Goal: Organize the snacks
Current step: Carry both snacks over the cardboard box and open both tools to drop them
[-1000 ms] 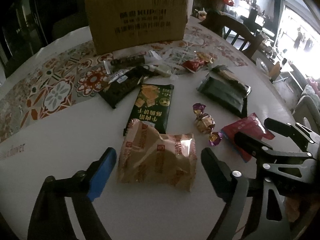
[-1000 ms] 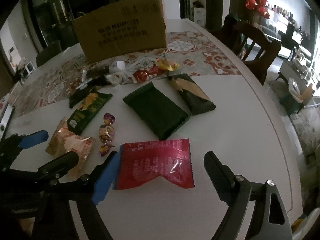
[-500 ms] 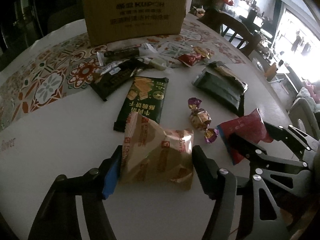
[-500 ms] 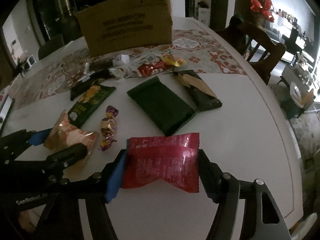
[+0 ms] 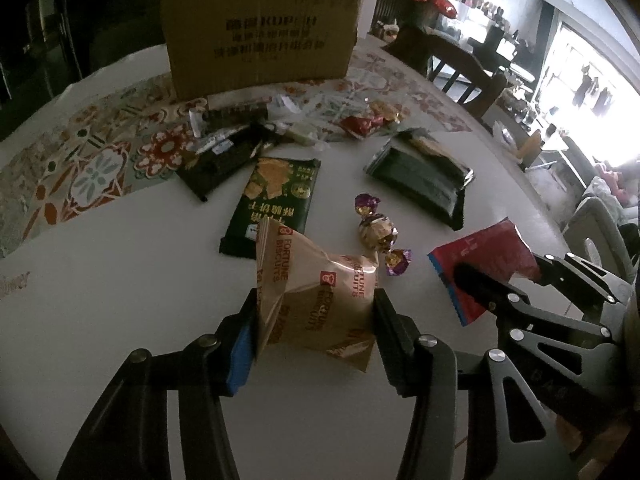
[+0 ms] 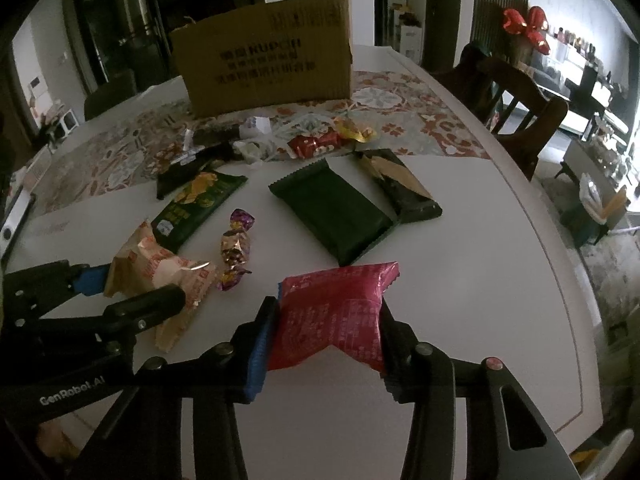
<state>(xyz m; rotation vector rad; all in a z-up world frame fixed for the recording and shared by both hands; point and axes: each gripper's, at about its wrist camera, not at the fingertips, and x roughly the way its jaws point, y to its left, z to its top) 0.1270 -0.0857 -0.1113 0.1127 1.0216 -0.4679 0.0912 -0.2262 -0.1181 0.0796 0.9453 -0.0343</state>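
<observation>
Fortune biscuits packet [image 5: 320, 300] clamped in left gripper [image 5: 314, 332] jaws, lifted off white table [image 5: 120, 300]. Red snack packet [image 6: 332, 316] clamped in right gripper [image 6: 324, 344] jaws. Only right view shows dark green packet [image 6: 336, 212] flat, unobstructed; left view reads the biscuit label. Cardboard box [image 5: 260, 36] behind.

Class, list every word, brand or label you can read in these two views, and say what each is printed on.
"FORTUNE BISCUITS": tan packet in the left gripper.
"KUPOH", roughly: cardboard box; other lines blurred.
"GenRobot.AI": left gripper body, right wrist view.
Green packet: characters unreadable.
Red packet in the right gripper: print too small.
</observation>
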